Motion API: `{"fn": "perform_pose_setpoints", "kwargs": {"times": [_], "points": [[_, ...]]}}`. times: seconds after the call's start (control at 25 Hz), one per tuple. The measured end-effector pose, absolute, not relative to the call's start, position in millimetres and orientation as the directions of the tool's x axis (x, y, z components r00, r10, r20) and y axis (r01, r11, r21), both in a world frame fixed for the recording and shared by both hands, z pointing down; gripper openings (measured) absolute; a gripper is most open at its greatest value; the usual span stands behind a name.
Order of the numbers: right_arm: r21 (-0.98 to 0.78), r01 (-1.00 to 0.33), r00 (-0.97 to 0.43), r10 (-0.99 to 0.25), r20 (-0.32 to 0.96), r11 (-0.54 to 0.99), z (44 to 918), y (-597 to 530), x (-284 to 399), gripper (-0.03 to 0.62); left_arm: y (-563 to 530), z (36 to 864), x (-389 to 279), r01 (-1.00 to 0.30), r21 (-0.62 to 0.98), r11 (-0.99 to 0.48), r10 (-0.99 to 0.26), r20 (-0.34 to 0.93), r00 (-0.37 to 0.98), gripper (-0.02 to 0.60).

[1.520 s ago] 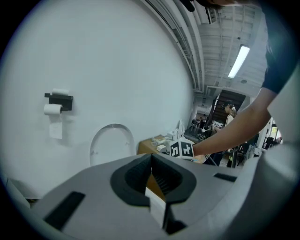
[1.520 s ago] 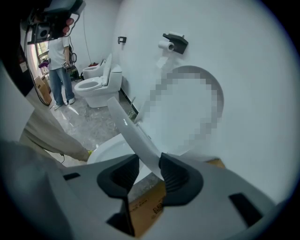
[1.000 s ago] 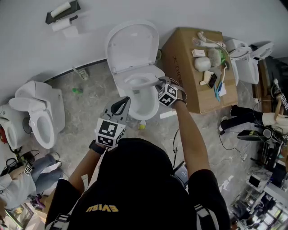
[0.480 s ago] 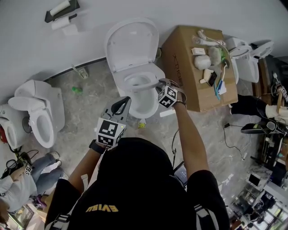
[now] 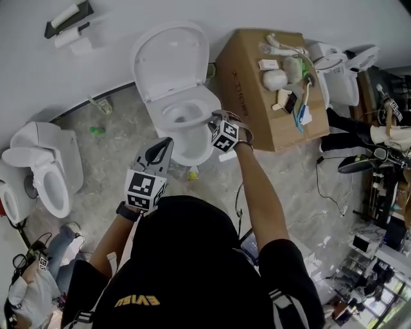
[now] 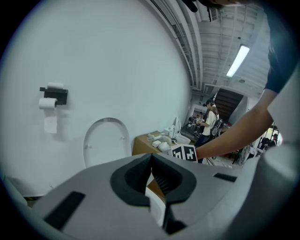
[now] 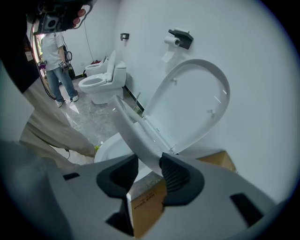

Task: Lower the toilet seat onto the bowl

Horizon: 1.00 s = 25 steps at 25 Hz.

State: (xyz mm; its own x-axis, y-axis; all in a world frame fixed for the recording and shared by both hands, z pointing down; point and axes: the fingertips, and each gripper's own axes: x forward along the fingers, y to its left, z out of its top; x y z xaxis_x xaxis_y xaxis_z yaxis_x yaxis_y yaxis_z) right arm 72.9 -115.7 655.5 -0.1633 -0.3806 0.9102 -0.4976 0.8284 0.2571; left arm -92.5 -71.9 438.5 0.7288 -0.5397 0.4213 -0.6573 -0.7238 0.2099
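Head view places the person over a white toilet bowl [image 5: 187,153], with one gripper in each hand. The right gripper [image 5: 214,122] reaches down at the bowl's right rim, its marker cube just behind it. In the right gripper view its two dark pads pinch the rim of the toilet seat [image 7: 135,135], one pad on each face of the white ring. The seat is tilted between upright and flat. Its hinged end sits at the back of the bowl and its free end is raised above the bowl's opening. Behind the bowl, the lid [image 7: 197,103] stands upright against the white wall.

The left gripper [image 5: 166,145] hangs in front of the bowl and to its left, touching neither bowl nor seat. In the left gripper view its jaws are pressed together at the tips with nothing between them.

To the right of the bowl, just beside it, stands a cardboard box [image 5: 244,83] with small items lying on top. A toilet paper holder [image 5: 64,19] is on the wall above and left of the bowl. A second toilet [image 5: 45,173] stands well apart on the bowl's left, on the grey floor.
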Motion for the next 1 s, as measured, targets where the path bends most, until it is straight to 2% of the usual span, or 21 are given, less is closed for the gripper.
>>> {"fn": "perform_pose_setpoints", "kwargs": {"times": [1.0], "points": [[0.212,-0.473,-0.147,-0.314,0.938,0.855,681,-67,87,0.155,-62,447,-55,-0.605,0.252,-0.755,-0.474,0.427,0.77,0.012]]}}
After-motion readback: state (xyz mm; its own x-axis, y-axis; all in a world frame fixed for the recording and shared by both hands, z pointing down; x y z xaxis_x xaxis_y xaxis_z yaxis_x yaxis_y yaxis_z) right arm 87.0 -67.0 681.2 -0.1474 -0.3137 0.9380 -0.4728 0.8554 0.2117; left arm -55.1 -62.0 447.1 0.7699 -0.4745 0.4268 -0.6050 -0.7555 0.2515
